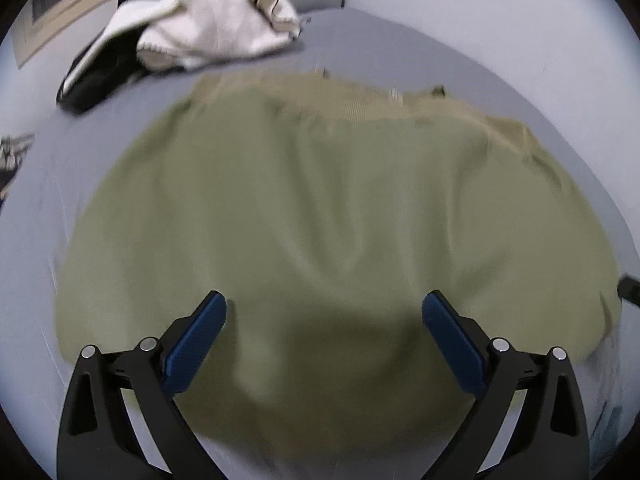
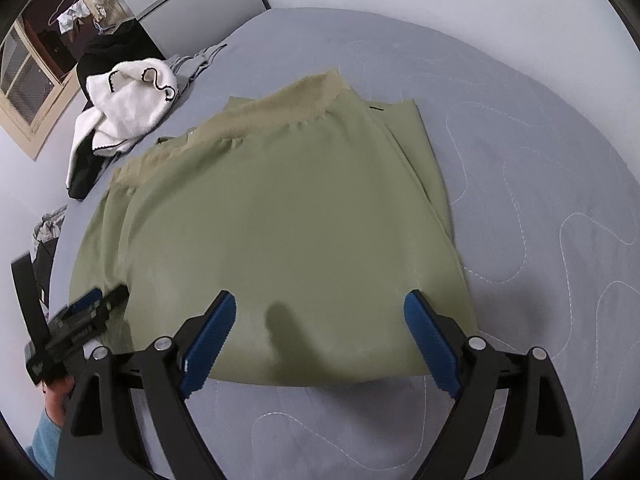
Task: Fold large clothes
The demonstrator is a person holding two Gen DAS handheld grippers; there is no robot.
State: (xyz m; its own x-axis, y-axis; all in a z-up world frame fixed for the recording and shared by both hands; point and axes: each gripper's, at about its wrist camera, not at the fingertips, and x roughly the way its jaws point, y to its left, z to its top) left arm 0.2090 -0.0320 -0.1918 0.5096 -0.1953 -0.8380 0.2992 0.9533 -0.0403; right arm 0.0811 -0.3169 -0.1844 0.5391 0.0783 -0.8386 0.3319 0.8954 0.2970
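Olive-green garment (image 2: pixel 272 232) is lying flat on the bed (image 2: pixel 520 160), already doubled over by the look of it, with the tan ribbed band at the far end and the folded near edge running crosswise right in front of both tools. So the long axis runs away from the person, near edge to ribbed band, and I'd guess the next fold brings that near edge up toward the band. Right gripper (image 2: pixel 318 300) hangs just over the near edge toward the garment's right corner, its blue fingers (image 2: pixel 428 340) spread wide with nothing between them, only cloth beneath and no pinch on it. Left gripper (image 1: pixel 324 300) is also released, fingers (image 1: pixel 196 340) wide apart over the fabric a bit further in from the edge; in the right wrist view you can see it blurred at the garment's left side. Both look about equally near the edge, each over its own side, so it seems set up for a two-handed lift, one corner each. The left wrist view is smeary, so I can't tell whether the fingertips actually touch the cloth. Off at the far left corner of the bed there's a white fleecy garment (image 2: pixel 132 108) heaped on something black (image 2: pixel 84 176), well apart from the green one.
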